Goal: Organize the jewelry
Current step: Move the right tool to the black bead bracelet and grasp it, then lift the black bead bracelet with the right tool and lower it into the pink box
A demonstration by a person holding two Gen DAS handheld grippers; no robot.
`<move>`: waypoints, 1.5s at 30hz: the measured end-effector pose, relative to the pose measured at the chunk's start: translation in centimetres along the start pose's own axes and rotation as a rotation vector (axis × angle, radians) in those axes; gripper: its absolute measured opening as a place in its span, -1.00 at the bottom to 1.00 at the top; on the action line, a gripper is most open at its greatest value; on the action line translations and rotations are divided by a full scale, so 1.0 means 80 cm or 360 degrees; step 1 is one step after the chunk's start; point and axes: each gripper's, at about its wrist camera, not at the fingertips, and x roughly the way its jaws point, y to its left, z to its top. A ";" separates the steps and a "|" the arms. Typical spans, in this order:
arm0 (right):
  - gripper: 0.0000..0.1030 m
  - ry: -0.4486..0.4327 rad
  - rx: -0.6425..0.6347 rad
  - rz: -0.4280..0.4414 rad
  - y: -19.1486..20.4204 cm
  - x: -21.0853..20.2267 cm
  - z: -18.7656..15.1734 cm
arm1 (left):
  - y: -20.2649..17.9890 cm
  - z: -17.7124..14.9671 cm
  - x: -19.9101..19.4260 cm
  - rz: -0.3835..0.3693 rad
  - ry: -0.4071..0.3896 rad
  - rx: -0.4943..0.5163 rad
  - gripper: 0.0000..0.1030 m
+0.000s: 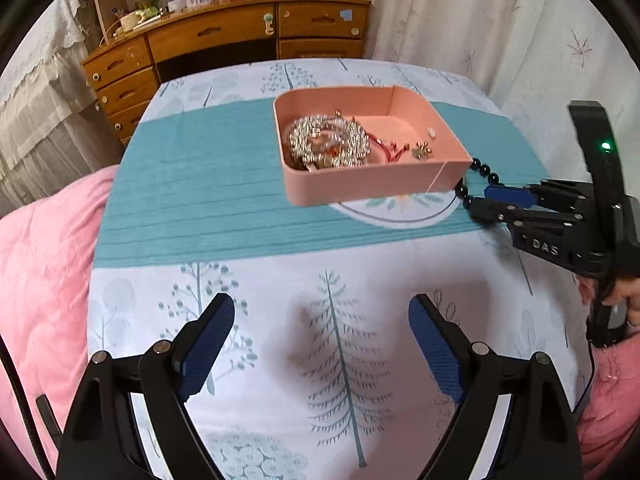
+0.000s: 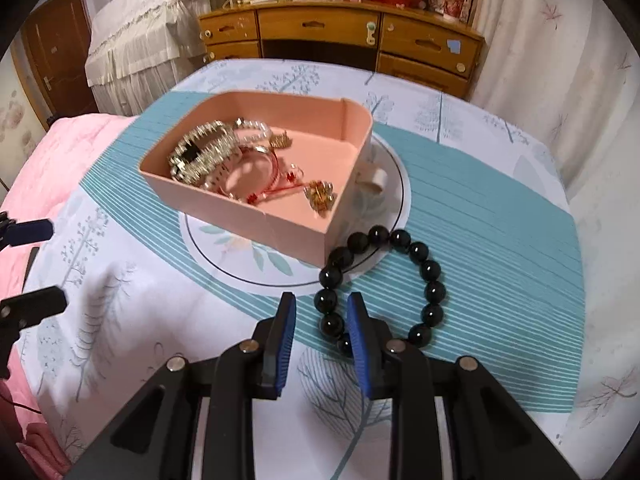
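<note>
A black bead bracelet [image 2: 434, 292] lies on the tablecloth against the near right corner of the pink box [image 2: 224, 210]. My right gripper [image 2: 322, 300] hangs low over its left side, jaws narrowly open, with a few beads between the blue pads but not pressed. In the left wrist view that gripper [image 1: 476, 200] reaches in from the right toward the beads [image 1: 485, 169] beside the box [image 1: 360, 184]. Inside the box lie a sparkling silver bracelet [image 2: 204, 148], a pearl one, a red cord and a gold charm [image 2: 320, 194]. My left gripper [image 1: 320, 320] is wide open above bare cloth.
A white loop [image 2: 372, 178] lies behind the box's right wall. The tree-print tablecloth [image 1: 280, 360] covers the table; a pink quilt [image 1: 44, 272] lies at its left. A wooden dresser [image 1: 224, 36] stands beyond the far edge, curtains [image 1: 500, 20] to the right.
</note>
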 end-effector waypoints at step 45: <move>-0.71 -0.0436 0.0065 -0.0004 -0.012 -0.126 0.087 | 0.017 -0.011 -0.012 -0.0116 -0.0013 -0.0118 0.70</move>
